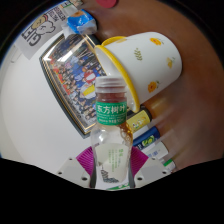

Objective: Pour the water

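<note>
Water bottle (110, 125): we see it standing between our fingers, cap (115, 88) up and away from us, its long axis running straight ahead toward the cup.
Table (30, 120): white, spreading beyond and to the left of the fingers.
Tray (75, 75): a printed rectangular tray, beyond the fingers and to the left, lying behind the bottle.
Cup (140, 60): white with yellow marks and a yellow rim, beyond the bottle's cap and slightly right of it; we judge its mouth faces left and toward us, so it looks tilted or on its side.
Key relation: the cup sits just past the bottle's top, so we judge the pour calls for tipping the neck forward and a little right.
Gripper (112, 170): our fingers pinch the bottle's lower body, pink pads (88, 162) pressed to both sides.
Small items (140, 125): coloured packets just right of the bottle; we cannot tell what they are.
Hidden: the bottle's base, the water level and the cup's inside are not readable.
</note>
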A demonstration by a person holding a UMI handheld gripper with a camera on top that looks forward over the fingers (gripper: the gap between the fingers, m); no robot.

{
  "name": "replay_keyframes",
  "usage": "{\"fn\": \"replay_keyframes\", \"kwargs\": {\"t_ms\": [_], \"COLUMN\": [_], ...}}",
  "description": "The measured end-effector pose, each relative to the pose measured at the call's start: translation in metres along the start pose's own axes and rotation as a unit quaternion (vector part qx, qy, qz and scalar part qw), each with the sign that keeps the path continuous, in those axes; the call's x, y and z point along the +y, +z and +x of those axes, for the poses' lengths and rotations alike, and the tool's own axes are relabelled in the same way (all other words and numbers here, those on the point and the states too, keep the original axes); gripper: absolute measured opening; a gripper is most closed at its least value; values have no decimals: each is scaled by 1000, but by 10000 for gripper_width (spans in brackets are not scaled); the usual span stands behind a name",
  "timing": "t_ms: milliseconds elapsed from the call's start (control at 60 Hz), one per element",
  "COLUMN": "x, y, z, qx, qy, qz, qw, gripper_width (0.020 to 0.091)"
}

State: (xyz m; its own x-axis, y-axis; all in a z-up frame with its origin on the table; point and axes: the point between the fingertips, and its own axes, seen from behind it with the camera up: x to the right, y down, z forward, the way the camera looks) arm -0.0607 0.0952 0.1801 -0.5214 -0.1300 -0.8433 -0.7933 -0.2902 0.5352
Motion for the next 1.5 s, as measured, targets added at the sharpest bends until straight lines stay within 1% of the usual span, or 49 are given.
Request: {"fn": "replay_keyframes", "kwargs": {"t_ms": [83, 167, 267, 350, 450, 517, 600, 683, 767, 817, 867, 967, 1150, 1283, 1317, 1333, 1417, 1500], "x": [3, 8, 9, 6, -13, -28, -67, -112, -162, -188, -212, -250, -295, -314, -312, -313, -312, -313], "y": [-1, -4, -9, -17, -31, -42, -65, -80, -98, -105, -112, -121, -127, -133, -132, -134, -134, -134], "z": [4, 6, -5, -29, -78, -106, -137, -154, -151, -142, -128, -104, -70, -50, -53, -51, -53, -53], "qx": [16, 42, 67, 81, 81, 78, 88, 125, 168, 193, 210, 240, 264, 272, 259, 261, 250, 251], "qy": [-19, -82, -206, -337, -497, -589, -687, -757, -807, -825, -835, -838, -833, -827, -828, -827, -829, -827], "qz": [-6, -13, -19, -14, 12, 30, 64, 91, 100, 94, 87, 75, 66, 62, 69, 69, 74, 75], "qw": [1000, 996, 976, 938, 864, 804, 718, 634, 557, 522, 502, 484, 481, 488, 493, 494, 495, 498], "gripper_width": [439, 441, 441, 442, 441, 442, 441, 438, 438, 441, 441, 442, 442, 454, 455, 457, 491, 545]}}
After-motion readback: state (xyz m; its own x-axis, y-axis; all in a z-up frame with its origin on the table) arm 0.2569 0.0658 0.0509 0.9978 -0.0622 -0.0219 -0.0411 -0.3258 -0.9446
